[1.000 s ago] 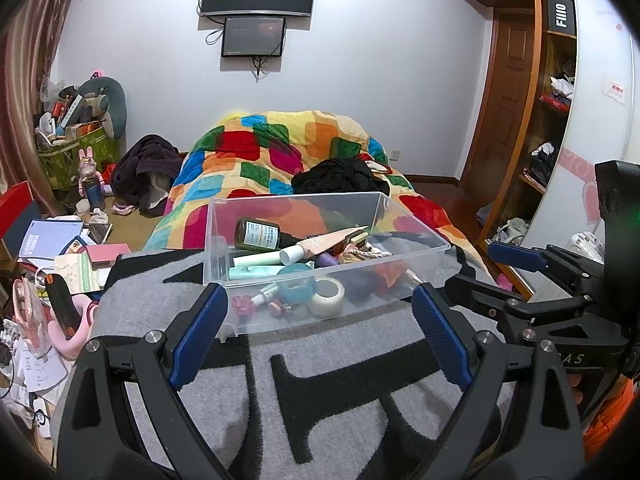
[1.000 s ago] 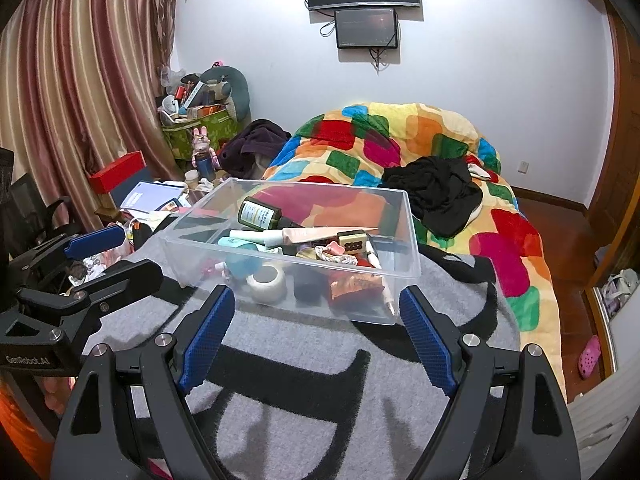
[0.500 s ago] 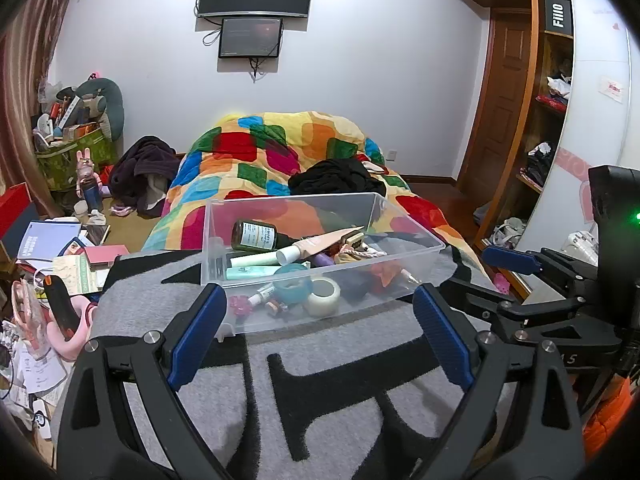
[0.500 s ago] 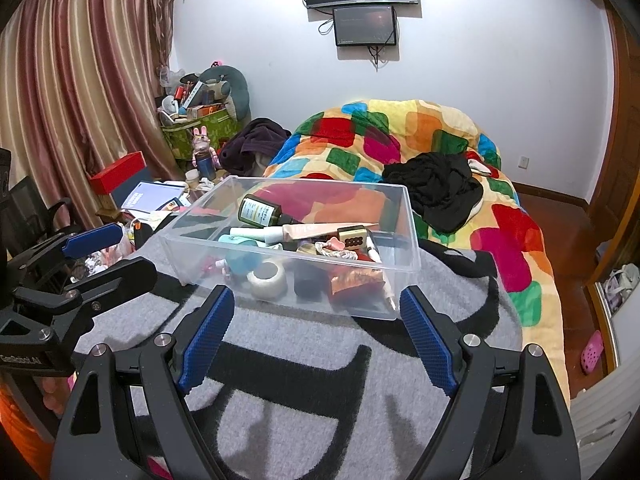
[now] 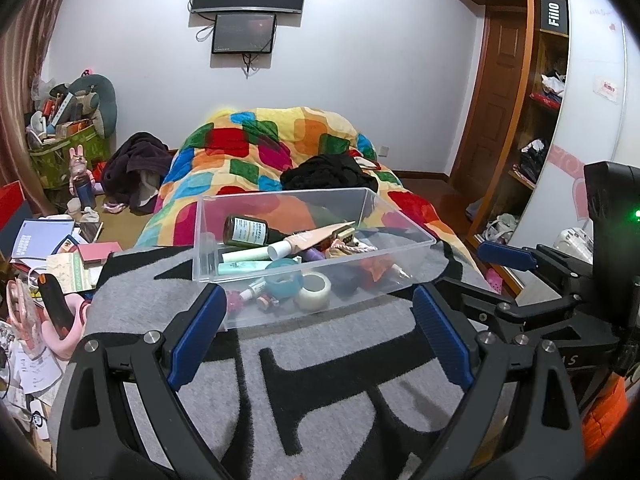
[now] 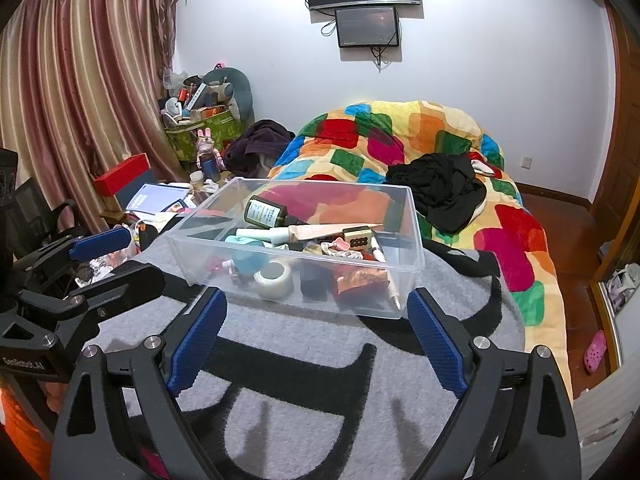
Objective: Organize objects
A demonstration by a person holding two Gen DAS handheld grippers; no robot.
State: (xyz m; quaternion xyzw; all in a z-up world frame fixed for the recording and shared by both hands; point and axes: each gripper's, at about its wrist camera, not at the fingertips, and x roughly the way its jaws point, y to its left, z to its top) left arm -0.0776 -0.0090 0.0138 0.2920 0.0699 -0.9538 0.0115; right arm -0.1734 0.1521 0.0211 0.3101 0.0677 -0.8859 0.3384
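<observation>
Grey blanket (image 5: 320,360), clear bin (image 5: 312,248), jumbled contents overlapping, indistinct

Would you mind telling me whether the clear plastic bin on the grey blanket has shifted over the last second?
No. The clear plastic bin keeps its place against the black pattern of the grey blanket.

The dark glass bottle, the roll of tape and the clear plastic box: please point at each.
dark glass bottle (image 5: 245,230), left wrist view, label.
roll of tape (image 6: 274,278), right wrist view, outer side.
clear plastic box (image 6: 320,186), right wrist view, far rim.
</observation>
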